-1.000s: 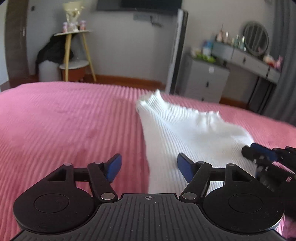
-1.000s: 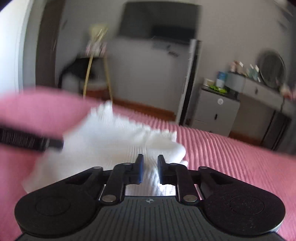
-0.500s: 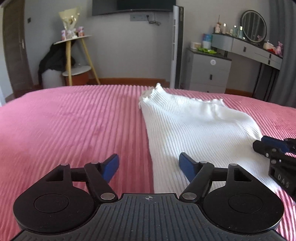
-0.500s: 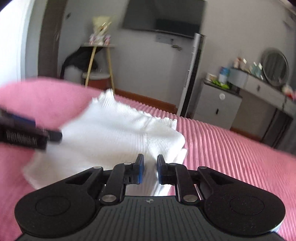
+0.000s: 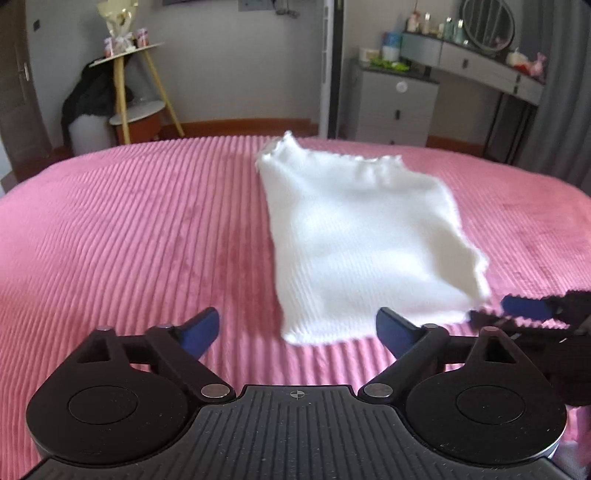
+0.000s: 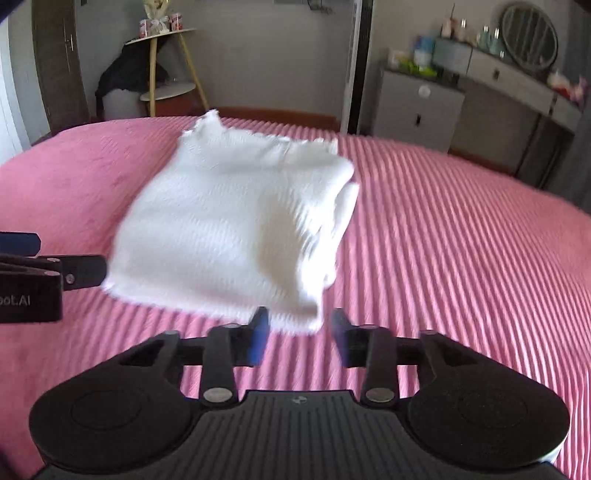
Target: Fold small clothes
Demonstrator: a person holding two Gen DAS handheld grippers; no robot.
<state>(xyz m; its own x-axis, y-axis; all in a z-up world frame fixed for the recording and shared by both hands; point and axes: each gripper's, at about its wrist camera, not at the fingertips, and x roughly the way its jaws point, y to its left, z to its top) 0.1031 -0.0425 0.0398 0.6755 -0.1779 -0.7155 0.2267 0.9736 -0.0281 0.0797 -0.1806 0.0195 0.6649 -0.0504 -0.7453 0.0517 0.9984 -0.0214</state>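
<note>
A white ribbed knit garment (image 5: pixel 362 236) lies folded on the pink bed, its near edge just ahead of both grippers; it also shows in the right wrist view (image 6: pixel 236 221). My left gripper (image 5: pixel 297 330) is open and empty, just short of the garment's near left corner. My right gripper (image 6: pixel 299 339) is open and empty, its jaws a hand's width apart just behind the garment's near right corner. The right gripper's fingers (image 5: pixel 524 310) show at the right edge of the left wrist view.
The pink ribbed bedspread (image 5: pixel 129 240) covers the whole bed. Beyond the far edge stand a wooden tripod side table (image 5: pixel 136 85), a grey drawer cabinet (image 5: pixel 395 103) and a dressing table with a round mirror (image 5: pixel 487 22).
My right gripper has opened and let go of the garment, which now lies flat. Both grippers have drawn back toward me, away from the garment.
</note>
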